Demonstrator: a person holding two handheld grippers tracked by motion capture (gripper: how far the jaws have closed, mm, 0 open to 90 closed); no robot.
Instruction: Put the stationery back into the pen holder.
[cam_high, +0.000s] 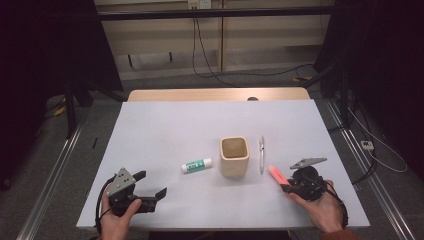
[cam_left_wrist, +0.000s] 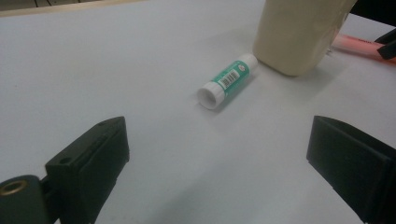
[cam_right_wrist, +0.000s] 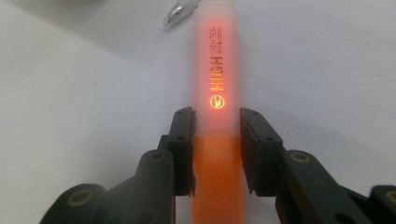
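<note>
Orange highlighter (cam_right_wrist: 217, 88) clamped between the right gripper (cam_right_wrist: 217, 140) jaws (lettering facing up), left gripper (cam_left_wrist: 219, 158) spread wide, glue stick (cam_left_wrist: 228, 80) beside beige cup (cam_high: 234, 156)

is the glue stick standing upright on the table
No, the glue stick lies on its side on the table, next to the beige cup.

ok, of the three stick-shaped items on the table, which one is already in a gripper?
The orange highlighter, clamped between the right gripper fingers. The green-and-white glue stick and clear pen lie untouched beside the beige cup.
</note>
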